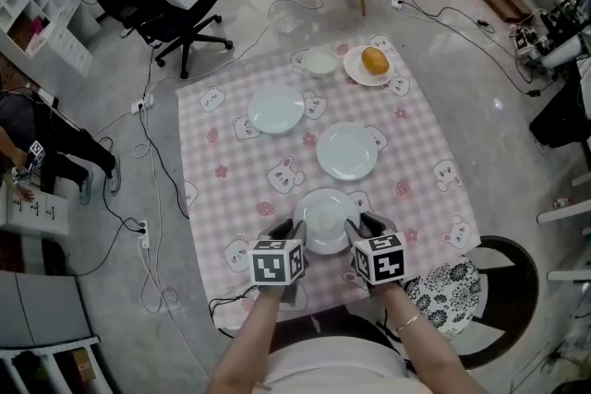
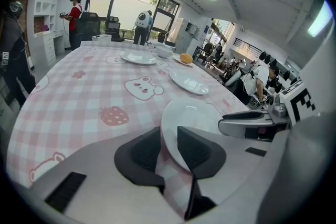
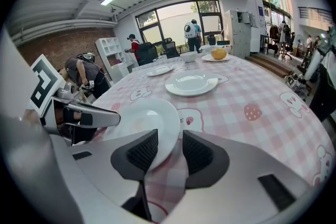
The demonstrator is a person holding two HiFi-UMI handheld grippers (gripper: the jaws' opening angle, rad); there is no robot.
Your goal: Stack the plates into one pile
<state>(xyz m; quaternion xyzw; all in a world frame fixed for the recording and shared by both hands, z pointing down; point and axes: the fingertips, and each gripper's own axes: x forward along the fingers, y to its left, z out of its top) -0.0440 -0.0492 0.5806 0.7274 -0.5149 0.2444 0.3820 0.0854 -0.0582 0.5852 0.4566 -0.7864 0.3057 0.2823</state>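
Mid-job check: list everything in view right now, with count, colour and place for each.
tablecloth: one, pink check with bears, covers the table
near plate: one, white, front of table
middle plate: one, white, table centre
far plate: one, white, beyond it, to the left
bowl: one, white, far edge
food plate: one, white, right of bowl
round food: one, orange, on food plate
office chair: one, black, floor beyond table
left gripper: grey, open, near plate's left rim between jaws
right gripper: grey, open, right rim between jaws
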